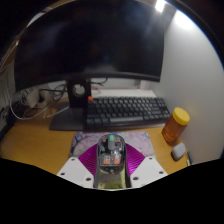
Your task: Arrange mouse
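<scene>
Indoors, wooden desk [30,145], keyboard [126,108] under monitor [90,40], gripper [110,160] closed on mouse [110,150]

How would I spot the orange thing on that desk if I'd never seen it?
Start at the big dark monitor, then drop to the black keyboard below it. Just beside the keyboard's end stands the orange bottle, upright with a white cap, the only brightly coloured thing there.
</scene>
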`<move>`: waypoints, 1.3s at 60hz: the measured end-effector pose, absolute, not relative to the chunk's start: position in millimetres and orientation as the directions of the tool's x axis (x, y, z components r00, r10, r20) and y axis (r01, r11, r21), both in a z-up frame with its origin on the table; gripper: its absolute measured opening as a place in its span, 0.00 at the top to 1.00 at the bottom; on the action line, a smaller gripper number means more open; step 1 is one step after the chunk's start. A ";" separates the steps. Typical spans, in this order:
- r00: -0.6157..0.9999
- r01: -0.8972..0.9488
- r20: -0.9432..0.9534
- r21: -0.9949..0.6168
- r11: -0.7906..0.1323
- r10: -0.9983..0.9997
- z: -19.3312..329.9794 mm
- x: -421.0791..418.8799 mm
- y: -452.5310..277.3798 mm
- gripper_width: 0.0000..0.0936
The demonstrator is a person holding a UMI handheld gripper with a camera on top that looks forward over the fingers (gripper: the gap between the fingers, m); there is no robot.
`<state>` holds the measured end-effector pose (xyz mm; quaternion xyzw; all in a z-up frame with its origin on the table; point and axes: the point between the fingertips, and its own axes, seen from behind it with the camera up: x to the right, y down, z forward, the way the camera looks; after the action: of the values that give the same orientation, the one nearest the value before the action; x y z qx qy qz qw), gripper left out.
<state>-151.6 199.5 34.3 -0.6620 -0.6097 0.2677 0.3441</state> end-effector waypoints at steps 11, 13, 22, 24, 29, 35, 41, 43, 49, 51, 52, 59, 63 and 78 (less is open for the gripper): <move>0.116 0.651 0.011 -0.756 -0.068 0.993 -6.2 -143.9 215.1 0.59; 0.116 0.653 0.011 -0.755 -0.068 0.993 -10.1 -144.1 216.0 0.58; 0.105 0.649 0.019 -0.759 -0.054 0.994 -12.8 -144.9 216.0 0.44; 0.104 0.653 0.029 -0.756 -0.046 0.994 -12.1 -144.0 217.0 0.31; 0.124 0.650 0.047 -0.758 -0.046 0.991 -0.7 -137.4 219.9 0.08; 0.166 0.656 0.046 -0.751 -0.076 0.985 27.4 -113.0 210.7 0.08; 0.182 0.662 0.033 -0.743 -0.098 0.983 61.1 -73.6 179.4 0.09; 0.172 0.665 0.023 -0.741 -0.099 0.985 74.0 -57.4 164.3 0.09; 0.129 0.680 0.009 -0.728 -0.082 0.992 101.5 -10.9 119.1 0.09; 0.108 0.682 0.007 -0.728 -0.069 0.994 106.4 1.1 105.9 0.10; 0.101 0.685 0.006 -0.726 -0.066 0.995 110.6 7.4 98.3 0.09; 0.036 0.689 -0.004 -0.724 -0.028 0.999 127.5 43.3 56.7 0.09; 0.013 0.679 0.007 -0.734 -0.004 1.000 134.2 54.6 42.9 0.09; -0.021 0.683 0.014 -0.730 0.025 1.000 134.8 85.0 23.2 0.09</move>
<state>85.0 23.2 134.8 -0.6397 -0.6574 0.2799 0.2833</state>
